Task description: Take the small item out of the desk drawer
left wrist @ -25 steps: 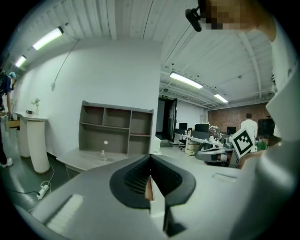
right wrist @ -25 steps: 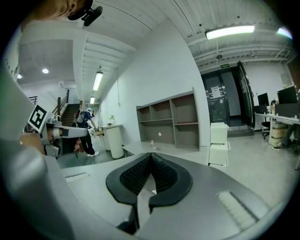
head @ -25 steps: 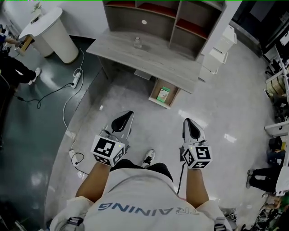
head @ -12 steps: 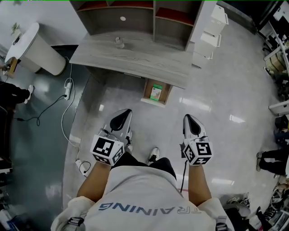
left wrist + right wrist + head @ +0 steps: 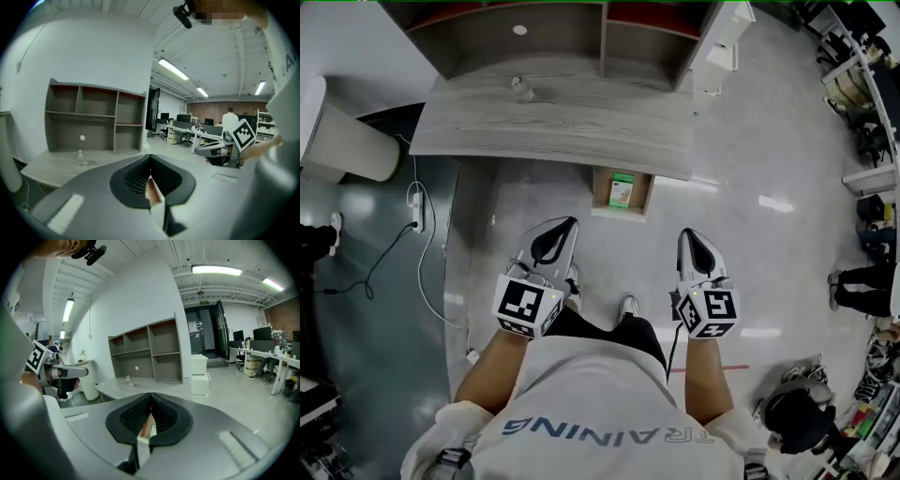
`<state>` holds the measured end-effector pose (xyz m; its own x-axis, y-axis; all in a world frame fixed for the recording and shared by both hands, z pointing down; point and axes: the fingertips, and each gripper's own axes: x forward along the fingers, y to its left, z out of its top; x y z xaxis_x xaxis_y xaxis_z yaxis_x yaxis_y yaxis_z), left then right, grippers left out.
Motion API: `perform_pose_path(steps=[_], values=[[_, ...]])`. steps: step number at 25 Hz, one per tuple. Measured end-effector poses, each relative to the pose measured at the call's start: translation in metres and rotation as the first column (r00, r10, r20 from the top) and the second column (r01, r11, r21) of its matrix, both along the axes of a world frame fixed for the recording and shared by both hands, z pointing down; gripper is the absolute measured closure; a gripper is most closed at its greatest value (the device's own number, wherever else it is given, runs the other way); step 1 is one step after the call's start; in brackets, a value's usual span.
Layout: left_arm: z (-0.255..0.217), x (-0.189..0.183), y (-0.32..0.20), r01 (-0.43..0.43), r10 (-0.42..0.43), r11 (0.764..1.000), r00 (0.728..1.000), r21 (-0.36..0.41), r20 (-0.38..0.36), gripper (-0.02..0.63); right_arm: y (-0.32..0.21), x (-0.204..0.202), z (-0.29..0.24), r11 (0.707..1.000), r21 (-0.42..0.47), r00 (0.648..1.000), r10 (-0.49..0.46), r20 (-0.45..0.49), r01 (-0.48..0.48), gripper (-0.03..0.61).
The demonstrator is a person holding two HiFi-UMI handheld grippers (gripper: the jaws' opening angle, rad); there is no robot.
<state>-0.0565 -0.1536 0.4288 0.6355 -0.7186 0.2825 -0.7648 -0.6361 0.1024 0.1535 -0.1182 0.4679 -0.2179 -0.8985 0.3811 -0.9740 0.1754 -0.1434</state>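
Just ahead at twelve o'clock, a small green item [image 5: 622, 190] lies in the open drawer [image 5: 600, 191] under the worktop [image 5: 553, 122]; left gripper [image 5: 565, 225] and right gripper [image 5: 687, 236] hover nearby, jaws pressed together, empty.

Small bottle [image 5: 519, 87] — floor power strip [image 5: 416, 200]

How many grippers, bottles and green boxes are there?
grippers: 2, left gripper and right gripper
bottle: 1
green box: 1
total: 4
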Motion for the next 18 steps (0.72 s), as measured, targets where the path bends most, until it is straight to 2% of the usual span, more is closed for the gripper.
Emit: perform_pose_path(steps=[7, 14, 18], values=[[0.012, -0.023, -0.021, -0.014, 0.014, 0.999, 1.0, -0.033, 0.005, 0.615, -0.023, -0.025, 0.002, 0.999, 0.003, 0.999, 0.037, -0.002, -0.037, 0.565], [0.015, -0.015, -0.011, 0.028, -0.028, 0.998, 1.0, -0.059, 0.0, 0.615, -0.023, -0.008, 0.023, 0.999, -0.046, 1.0, 0.017, 0.0, -0.017, 0.543], [0.018, -0.017, -0.015, 0.031, -0.03, 0.998, 1.0, -0.057, 0.009, 0.615, -0.024, -0.006, 0.022, 0.999, -0.03, 1.0, 0.026, 0.012, -0.025, 0.535]])
